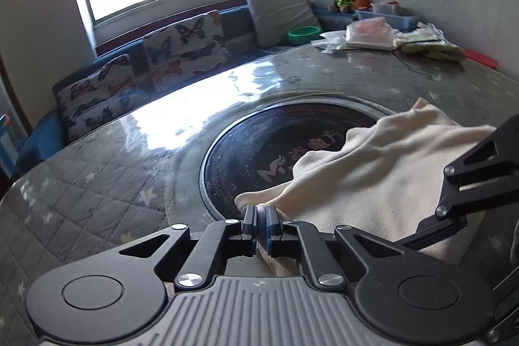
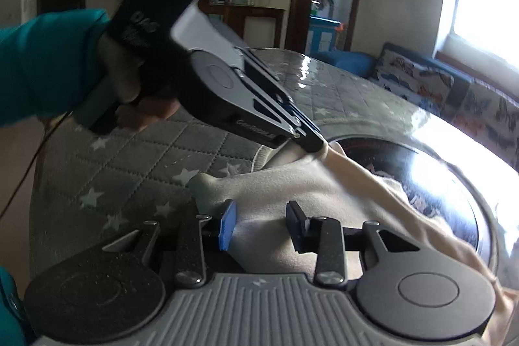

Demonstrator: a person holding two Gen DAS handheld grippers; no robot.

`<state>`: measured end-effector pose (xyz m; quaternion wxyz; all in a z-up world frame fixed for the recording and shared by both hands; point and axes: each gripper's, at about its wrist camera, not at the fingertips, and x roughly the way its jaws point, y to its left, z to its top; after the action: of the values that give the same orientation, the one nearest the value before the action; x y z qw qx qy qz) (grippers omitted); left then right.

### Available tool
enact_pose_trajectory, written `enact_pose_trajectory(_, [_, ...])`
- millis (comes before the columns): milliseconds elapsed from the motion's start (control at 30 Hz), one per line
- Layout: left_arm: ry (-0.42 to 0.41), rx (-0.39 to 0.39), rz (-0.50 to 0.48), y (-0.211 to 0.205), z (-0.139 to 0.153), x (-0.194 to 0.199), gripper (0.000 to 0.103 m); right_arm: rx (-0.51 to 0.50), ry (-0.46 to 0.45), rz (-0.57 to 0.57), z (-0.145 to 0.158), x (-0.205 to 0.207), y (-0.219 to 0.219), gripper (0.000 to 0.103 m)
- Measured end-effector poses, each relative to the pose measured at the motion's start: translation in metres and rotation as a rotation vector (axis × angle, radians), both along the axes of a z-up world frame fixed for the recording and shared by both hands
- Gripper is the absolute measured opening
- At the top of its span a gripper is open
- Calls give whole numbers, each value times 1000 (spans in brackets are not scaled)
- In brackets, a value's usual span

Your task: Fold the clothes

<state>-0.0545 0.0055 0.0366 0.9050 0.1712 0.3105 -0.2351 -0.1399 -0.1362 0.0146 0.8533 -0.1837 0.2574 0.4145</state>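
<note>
Closest to the lens in the left wrist view is the left hand-held gripper (image 1: 260,224), jaws pinched together on a bunched corner of the cream cloth (image 1: 373,180). That garment lies rumpled on the bench (image 1: 97,184), partly draped over the dark round inset (image 1: 259,148) in the middle of it. From the right wrist view you can see the same left hand-held gripper stretching the corner out into a taut strip.

Over on the right, the right hand-held gripper (image 2: 262,227) sits with its jaws apart, straddling a flat patch of the cloth but not pressing on it as far as I can tell.

What could go wrong, imo: the left grip is on a thin wad right at the edge, so a hard pull might slip it out. If the right one closes where it is, it'll likely grab a random mid-panel pinch instead of a corner, and the fold comes out crooked. The bench top looks glossy too, so the whole thing may slide rather than spread.

Other stuff around: butterfly cushions (image 1: 181,51) on the seat under the window, a green bowl (image 1: 303,34), plastic bags (image 1: 369,36) and a red thing (image 1: 481,58) at the far edge. All well apart from the cloth, nothing really blocking. The other gripper's linkage crowds the right edge of the left view though, so the two could bump.
</note>
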Motion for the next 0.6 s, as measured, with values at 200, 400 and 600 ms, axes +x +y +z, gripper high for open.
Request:
enact_pose_trajectory(200, [129, -100, 53, 18, -8, 24, 6, -28, -30, 7, -1, -6, 5, 35])
enact_pose_trajectory(400, [107, -134, 98, 27, -1, 19, 7, 83, 55, -39, 8, 5, -1, 35])
enact_pose_trajectory(600, [67, -150, 127, 28, 13, 7, 7, 84, 75, -46, 12, -2, -6, 35])
